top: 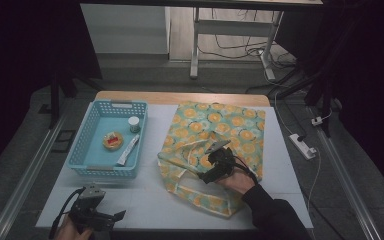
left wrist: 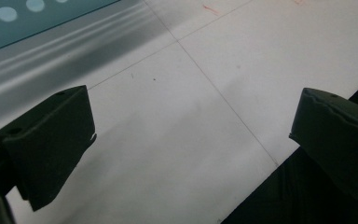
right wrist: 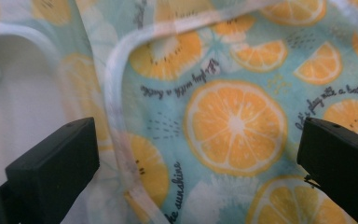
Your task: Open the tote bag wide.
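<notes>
A teal cloth bag [top: 220, 130] printed with orange slices lies flat on the right half of the white table [top: 150, 195]. My right gripper [top: 206, 176] hovers over the bag's near left part, close to its pale handle strap [right wrist: 114, 93]. In the right gripper view the gripper [right wrist: 198, 149] stands open, its jaws wide apart above the printed cloth [right wrist: 235, 123], with nothing between them. My left gripper [top: 116, 220] rests low at the table's front left, pointing right. The left gripper view shows that gripper [left wrist: 191, 121] open over bare tabletop [left wrist: 177, 140].
A light blue plastic basket [top: 80, 145] stands at the left, holding a small white cup [top: 134, 123], a round orange item [top: 113, 140] and a long white sachet [top: 128, 150]. The table's front edge runs just beside my left gripper. A power strip [top: 302, 145] lies on the floor right.
</notes>
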Demonstrator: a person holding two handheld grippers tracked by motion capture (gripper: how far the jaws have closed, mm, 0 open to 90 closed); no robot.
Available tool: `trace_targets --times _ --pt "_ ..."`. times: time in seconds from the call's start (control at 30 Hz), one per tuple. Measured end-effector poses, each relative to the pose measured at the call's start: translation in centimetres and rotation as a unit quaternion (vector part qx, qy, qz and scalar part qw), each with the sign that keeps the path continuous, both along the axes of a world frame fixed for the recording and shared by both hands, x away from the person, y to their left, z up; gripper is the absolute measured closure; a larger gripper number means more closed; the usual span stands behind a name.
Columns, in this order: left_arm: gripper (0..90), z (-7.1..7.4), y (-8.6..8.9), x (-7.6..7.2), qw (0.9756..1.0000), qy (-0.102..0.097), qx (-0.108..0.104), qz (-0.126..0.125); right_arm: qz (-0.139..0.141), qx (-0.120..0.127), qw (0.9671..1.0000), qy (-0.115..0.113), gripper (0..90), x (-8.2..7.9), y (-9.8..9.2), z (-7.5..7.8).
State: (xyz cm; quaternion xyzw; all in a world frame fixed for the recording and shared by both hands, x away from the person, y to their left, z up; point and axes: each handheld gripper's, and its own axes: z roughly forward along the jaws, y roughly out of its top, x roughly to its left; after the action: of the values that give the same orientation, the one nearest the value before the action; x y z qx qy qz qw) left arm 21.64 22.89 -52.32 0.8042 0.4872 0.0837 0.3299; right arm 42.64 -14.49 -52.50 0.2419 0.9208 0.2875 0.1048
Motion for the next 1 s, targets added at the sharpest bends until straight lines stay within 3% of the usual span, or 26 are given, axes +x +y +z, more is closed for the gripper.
trace_targets --times 0.23,0.27,0.3,0.33,0.37,0.4,0.47,0.6,0.63,0.7,1.0 --pt "0.0 0.0 -0.1 0.0 1.0 0.001 0.002 -0.001 0.0 0.006 1.0 0.003 13.9 0.2 -0.2 -0.1" --pt "0.0 0.0 -0.1 0.0 1.0 0.001 0.003 -0.002 0.011 0.009 0.9999 0.0 22.8 0.1 -0.3 0.1" --pt "0.0 0.0 -0.1 0.0 1.0 0.001 0.003 -0.002 0.011 0.009 0.9999 0.0 22.8 0.1 -0.3 0.1" --pt "0.0 0.0 -0.1 0.0 1.0 0.001 0.004 -0.001 0.016 0.01 0.9998 0.0 28.3 -0.1 -0.2 0.2" --pt "0.0 0.0 -0.1 0.0 1.0 0.002 0.005 -0.002 0.028 0.01 0.9996 0.0 40.1 -0.3 -0.1 0.4" --pt "0.0 0.0 -0.1 0.0 1.0 0.001 0.005 -0.001 0.034 0.011 0.9994 -0.001 45.2 -0.3 -0.1 0.4" --pt "0.0 0.0 -0.1 0.0 1.0 0.001 0.006 -0.003 0.037 0.011 0.9992 0.0 50.0 -0.4 0.0 0.5" --pt "0.0 0.0 -0.1 0.0 1.0 0.002 0.006 -0.003 0.045 0.016 0.9988 0.004 77.6 -0.6 0.1 0.6" --pt "0.0 0.0 -0.1 0.0 1.0 0.001 0.006 -0.003 0.045 0.016 0.9988 0.004 77.6 -0.6 0.1 0.6" --pt "0.0 0.0 -0.1 0.0 1.0 0.001 0.006 -0.003 0.047 0.016 0.9988 0.004 88.6 -0.5 0.1 0.6" --pt "0.0 0.0 -0.1 0.1 1.0 0.002 0.003 -0.003 0.042 0.028 0.9986 0.015 90.0 0.0 -0.3 1.1"
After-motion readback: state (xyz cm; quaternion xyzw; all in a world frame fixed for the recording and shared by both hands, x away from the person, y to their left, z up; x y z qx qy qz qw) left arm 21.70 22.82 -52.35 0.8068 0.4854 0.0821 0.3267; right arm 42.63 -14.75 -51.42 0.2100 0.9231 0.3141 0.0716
